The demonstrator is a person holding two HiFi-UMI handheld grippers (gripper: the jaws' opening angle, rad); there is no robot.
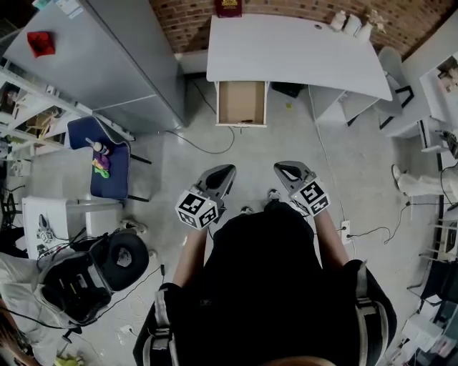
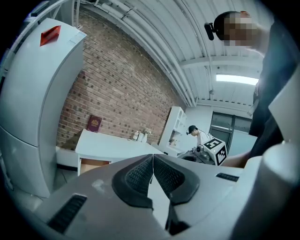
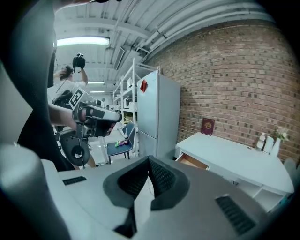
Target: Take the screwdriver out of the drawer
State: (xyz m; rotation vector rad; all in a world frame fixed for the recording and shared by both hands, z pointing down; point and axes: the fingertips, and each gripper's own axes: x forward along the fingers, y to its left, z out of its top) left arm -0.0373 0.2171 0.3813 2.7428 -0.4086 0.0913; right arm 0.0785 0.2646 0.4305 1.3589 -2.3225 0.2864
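A brick wall (image 1: 286, 11) is backing a white desk (image 1: 286, 50) whose drawer (image 1: 241, 102) is hanging open; no screwdriver is showing clearly inside it. The person is standing well back, holding the left gripper (image 1: 226, 171) and right gripper (image 1: 285, 169) side by side, both clenched on nothing.

A red brick wall (image 1: 286, 7) closes the far end of the room, and a white desk (image 1: 286, 53) stands pushed against it. To the desk's left rises a tall grey refrigerator (image 1: 114, 64). Nearer, a blue chair (image 1: 118, 179) sits on the pale concrete floor (image 1: 286, 164), where a dark cable (image 1: 207, 146) loops past. Open white shelving (image 3: 125, 89) runs along one side. Overhead, a strip light (image 2: 236, 78) glows under the white ribbed ceiling (image 2: 154, 33).
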